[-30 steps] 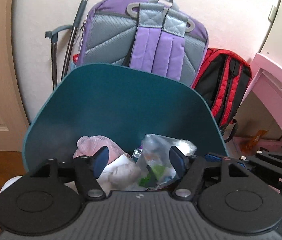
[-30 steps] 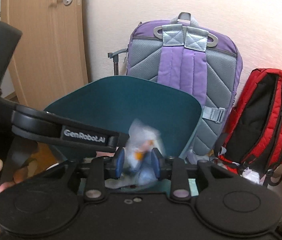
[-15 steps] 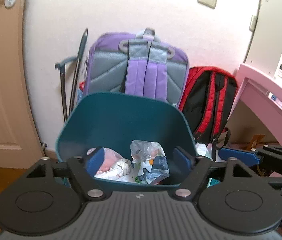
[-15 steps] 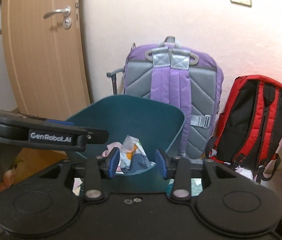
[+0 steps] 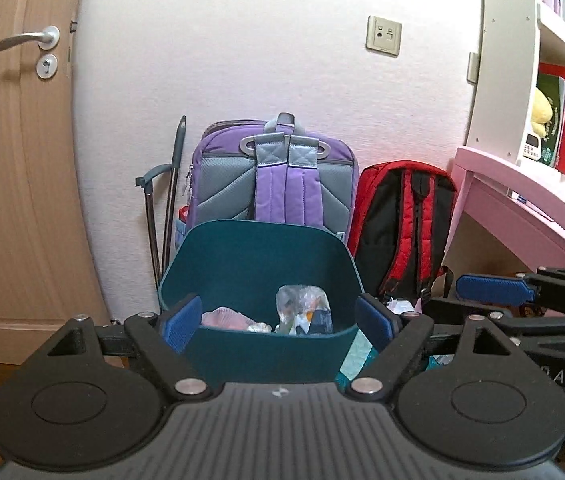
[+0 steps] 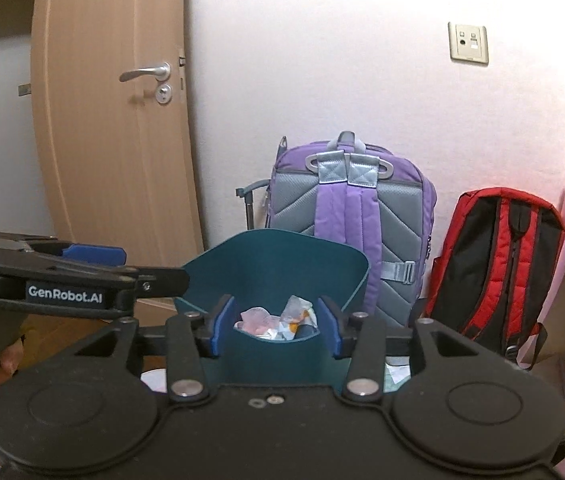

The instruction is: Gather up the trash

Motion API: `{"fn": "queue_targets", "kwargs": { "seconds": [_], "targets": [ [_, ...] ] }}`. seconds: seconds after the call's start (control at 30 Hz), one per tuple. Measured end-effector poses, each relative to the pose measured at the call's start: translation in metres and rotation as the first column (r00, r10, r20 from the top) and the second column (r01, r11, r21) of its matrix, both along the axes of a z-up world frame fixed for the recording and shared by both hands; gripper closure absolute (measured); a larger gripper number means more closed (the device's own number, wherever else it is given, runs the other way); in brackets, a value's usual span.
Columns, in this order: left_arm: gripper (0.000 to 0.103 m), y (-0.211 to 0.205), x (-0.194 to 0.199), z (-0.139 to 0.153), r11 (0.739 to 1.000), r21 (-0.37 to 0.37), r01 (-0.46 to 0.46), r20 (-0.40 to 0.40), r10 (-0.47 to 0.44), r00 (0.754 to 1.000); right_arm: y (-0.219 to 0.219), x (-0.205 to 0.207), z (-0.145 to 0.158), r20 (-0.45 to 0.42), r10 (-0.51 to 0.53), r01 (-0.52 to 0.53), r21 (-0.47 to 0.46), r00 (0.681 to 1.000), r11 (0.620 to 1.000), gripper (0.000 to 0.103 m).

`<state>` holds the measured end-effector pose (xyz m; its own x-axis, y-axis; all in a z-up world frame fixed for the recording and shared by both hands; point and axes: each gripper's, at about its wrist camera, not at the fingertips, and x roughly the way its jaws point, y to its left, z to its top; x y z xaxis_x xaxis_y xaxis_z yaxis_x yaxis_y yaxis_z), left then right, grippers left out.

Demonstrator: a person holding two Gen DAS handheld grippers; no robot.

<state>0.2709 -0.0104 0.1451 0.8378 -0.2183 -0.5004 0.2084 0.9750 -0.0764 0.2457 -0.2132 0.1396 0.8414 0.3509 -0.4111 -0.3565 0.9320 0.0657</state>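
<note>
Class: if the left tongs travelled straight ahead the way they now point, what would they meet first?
Probably the teal plastic trash bin, directly ahead between the open left tongs; depth is uncertain.

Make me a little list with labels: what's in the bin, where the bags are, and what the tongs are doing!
bin: teal bin on the floor, in front of the bags
in the bin: crinkly plastic wrapper, pink net thing, white crumpled bits
bags: purple backpack behind the bin against the wall; red backpack beside it
left tongs: open, holding nothing, jaws just been opening
right tongs: open, holding nothing, jaws just been opening
</note>
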Motion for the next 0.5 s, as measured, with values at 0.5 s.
{"fn": "queue_targets", "kwargs": {
  "seconds": [0.5],
  "targets": [
    [0.001, 0.001, -0.056, 0.001, 1.000, 0.003, -0.006, 0.042, 0.006, 0.999, -0.006, -0.047, 0.003, 0.028, 0.032, -0.032, 0.033, 0.999, 0.999, 0.056]
  ]
}}
